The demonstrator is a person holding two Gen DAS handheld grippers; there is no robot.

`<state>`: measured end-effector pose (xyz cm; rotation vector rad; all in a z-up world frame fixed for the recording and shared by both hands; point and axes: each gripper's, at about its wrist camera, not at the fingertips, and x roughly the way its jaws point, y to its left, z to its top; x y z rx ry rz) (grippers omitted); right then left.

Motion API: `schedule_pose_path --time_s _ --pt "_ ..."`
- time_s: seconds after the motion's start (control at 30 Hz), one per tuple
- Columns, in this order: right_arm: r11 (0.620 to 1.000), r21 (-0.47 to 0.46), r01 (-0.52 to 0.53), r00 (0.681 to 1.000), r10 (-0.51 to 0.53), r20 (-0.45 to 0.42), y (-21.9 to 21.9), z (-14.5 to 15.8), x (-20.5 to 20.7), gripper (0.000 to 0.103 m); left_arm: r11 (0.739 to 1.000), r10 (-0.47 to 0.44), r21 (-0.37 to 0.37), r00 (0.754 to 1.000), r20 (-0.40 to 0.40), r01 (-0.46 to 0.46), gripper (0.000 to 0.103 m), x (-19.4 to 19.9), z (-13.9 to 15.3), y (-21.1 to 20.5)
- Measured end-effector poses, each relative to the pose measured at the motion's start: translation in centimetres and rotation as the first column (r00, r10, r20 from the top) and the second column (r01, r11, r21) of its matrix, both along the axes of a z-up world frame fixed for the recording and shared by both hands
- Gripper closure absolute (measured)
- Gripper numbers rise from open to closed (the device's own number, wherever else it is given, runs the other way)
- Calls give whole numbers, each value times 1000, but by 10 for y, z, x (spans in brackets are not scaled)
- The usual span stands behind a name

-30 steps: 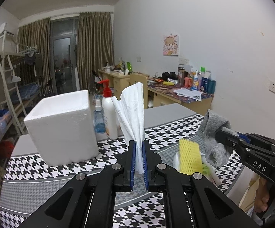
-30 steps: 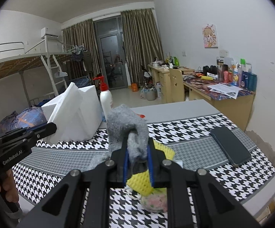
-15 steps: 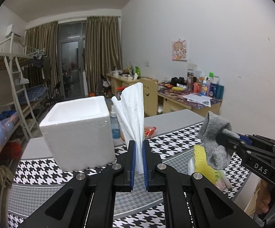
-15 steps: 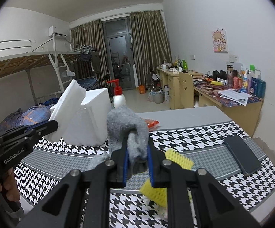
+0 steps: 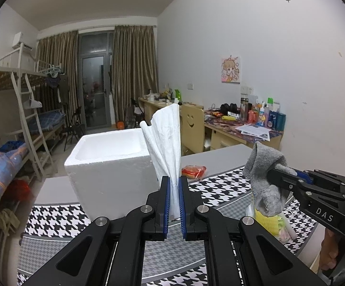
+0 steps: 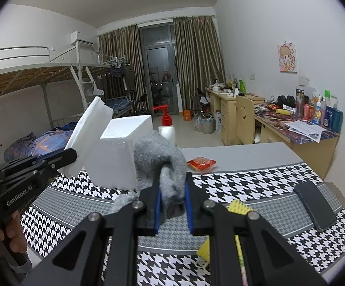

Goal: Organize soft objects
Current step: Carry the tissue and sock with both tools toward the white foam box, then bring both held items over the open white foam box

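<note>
My left gripper is shut on a white folded tissue that stands upright from its jaws, just in front of the open white foam box. It also shows in the right wrist view, where the tissue is held beside the box. My right gripper is shut on a grey sock, held above the table. In the left wrist view the sock hangs from the right gripper above a yellow sponge.
A houndstooth cloth covers the table. A yellow sponge lies under my right gripper. A black phone lies at the right edge, a red packet at the back, a red-pump bottle behind the box.
Both grippers have risen and moved toward the foam box, each keeping its hold. The box's open top has come into the left wrist view.
</note>
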<state>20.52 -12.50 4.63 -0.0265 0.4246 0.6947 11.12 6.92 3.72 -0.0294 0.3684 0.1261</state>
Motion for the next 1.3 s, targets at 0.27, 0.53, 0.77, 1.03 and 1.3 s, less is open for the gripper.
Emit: schedule_pose_path --time_s 0.27,0.53,0.77,1.03,1.3 --pt "1000 -3 -24 1000 24 11 12 6 -2 82 1000 21 8 1000 22 -21 95 -6 5 11" --pt "999 -5 -44 999 44 21 25 15 -3 82 999 35 15 999 37 -35 95 -8 10 23" --pt "998 -2 -65 997 65 37 35 22 -5 82 999 39 10 998 51 -39 95 -9 15 32" --pt "996 -4 -92 995 92 36 45 28 -2 82 999 53 1 997 51 -53 95 -5 19 40" --pt "995 -6 -97 994 97 40 53 35 2 82 998 64 4 997 53 -65 95 -4 21 46"
